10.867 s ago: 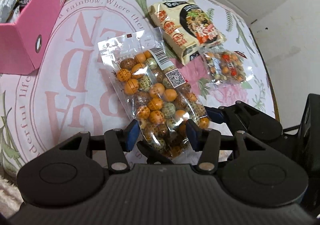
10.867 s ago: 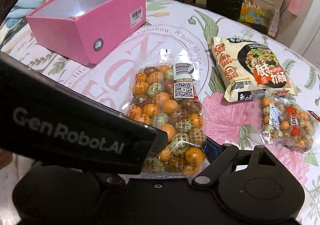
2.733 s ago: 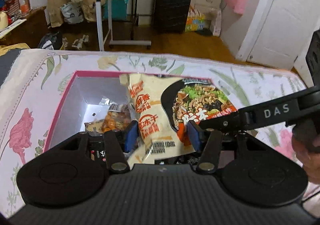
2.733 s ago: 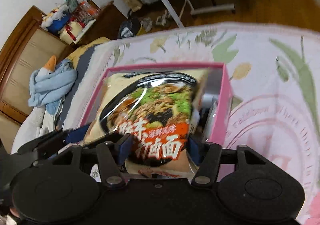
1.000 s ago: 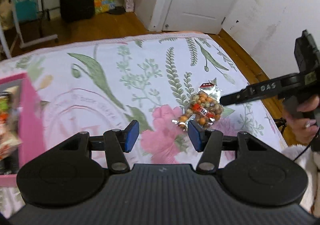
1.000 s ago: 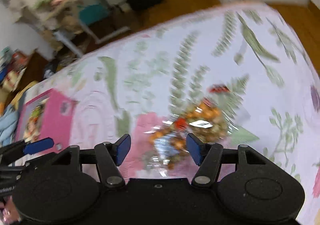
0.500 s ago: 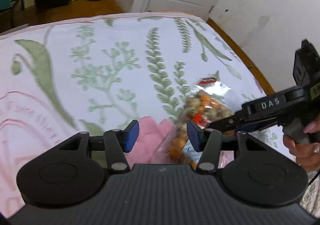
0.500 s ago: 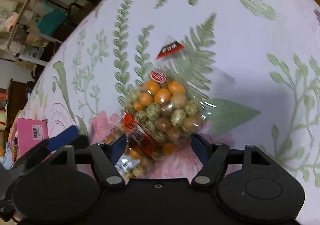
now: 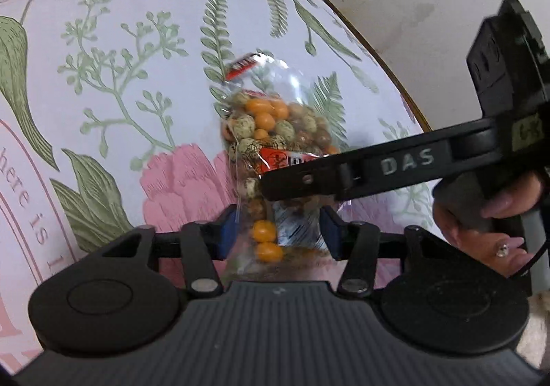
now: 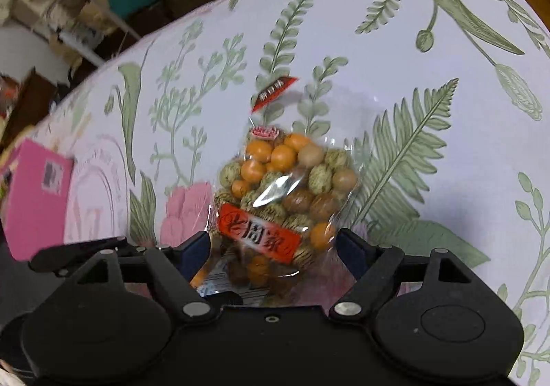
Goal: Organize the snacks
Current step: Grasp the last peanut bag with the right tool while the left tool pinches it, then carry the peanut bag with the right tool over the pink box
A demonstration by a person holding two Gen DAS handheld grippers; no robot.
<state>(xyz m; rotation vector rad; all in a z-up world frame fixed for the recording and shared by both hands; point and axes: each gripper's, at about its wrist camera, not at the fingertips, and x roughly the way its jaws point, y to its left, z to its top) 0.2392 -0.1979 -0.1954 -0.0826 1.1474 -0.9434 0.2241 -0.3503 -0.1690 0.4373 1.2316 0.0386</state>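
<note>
A small clear bag of orange, green and brown coated nuts (image 9: 271,138) with a red label lies on the floral tablecloth; it also shows in the right wrist view (image 10: 282,193). My left gripper (image 9: 278,231) is open, its blue-padded fingers on either side of the bag's near end. My right gripper (image 10: 273,252) is open too, its fingers straddling the bag's near end from the other side. The right gripper's arm (image 9: 378,169) crosses over the bag in the left wrist view.
A pink box (image 10: 31,200) stands at the far left on the table. The table edge (image 9: 374,52) runs close behind the bag, with a white wall and door beyond. Furniture and clutter fill the room behind the table.
Both grippers have closed in on the nut bag; it now sits between the fingers of each. The noodle packet carried earlier is gone from the grippers.
</note>
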